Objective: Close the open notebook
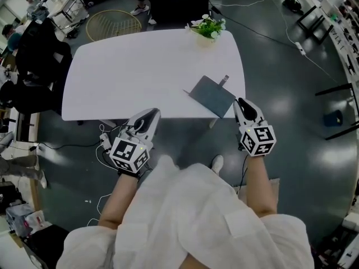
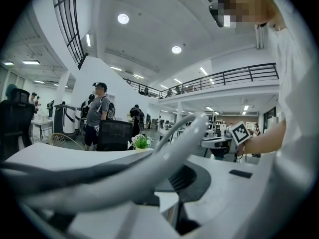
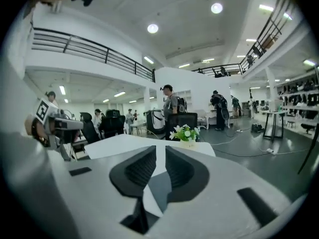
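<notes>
left gripper [image 1: 150,115] fingers largely hidden in own view by blurred grey band [image 2: 164,157]; state unclear

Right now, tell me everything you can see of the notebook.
The notebook shows a plain dark grey, matte cover. It lies flat and looks closed, turned at an angle on the white table near its front right corner. A small stick-like thing, perhaps a pen, juts out at its far corner. The right tool is beside its right corner; contact is unclear.

Grey notebook [image 1: 212,96] — white table [image 1: 140,72]
</notes>
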{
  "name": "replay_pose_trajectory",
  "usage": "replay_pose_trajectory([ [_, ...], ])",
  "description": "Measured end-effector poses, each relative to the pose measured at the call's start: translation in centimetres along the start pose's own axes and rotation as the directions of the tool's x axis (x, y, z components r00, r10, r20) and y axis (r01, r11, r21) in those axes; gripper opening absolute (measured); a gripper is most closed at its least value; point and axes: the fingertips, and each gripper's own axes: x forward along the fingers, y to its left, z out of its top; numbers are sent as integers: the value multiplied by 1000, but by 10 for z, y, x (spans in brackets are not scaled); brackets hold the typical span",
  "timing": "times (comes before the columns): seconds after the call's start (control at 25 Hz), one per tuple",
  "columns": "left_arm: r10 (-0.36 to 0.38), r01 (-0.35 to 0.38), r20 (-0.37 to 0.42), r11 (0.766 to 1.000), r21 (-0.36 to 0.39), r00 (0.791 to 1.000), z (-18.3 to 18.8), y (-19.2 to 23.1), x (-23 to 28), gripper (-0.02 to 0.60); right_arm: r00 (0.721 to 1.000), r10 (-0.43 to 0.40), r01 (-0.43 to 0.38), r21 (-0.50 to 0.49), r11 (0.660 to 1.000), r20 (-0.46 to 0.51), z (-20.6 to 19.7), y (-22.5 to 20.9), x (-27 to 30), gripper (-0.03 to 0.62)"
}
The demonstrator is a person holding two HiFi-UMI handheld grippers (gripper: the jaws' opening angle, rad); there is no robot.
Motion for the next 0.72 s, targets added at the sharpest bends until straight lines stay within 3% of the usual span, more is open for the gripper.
replay_pose_trajectory([
  [0.24,7,-8,30,1000,20,1000,16,5,2,15,990,99,-104,42,994,103,23,15,-29,9],
  [0.48,33,-34,40,999,27,999,25,11,-2,15,979,109,-122,69,990,174,46,17,-52,3],
  [0.72,45,-46,37,998,32,998,24,11,0,15,977,116,-131,74,989,182,50,15,-57,2],
])
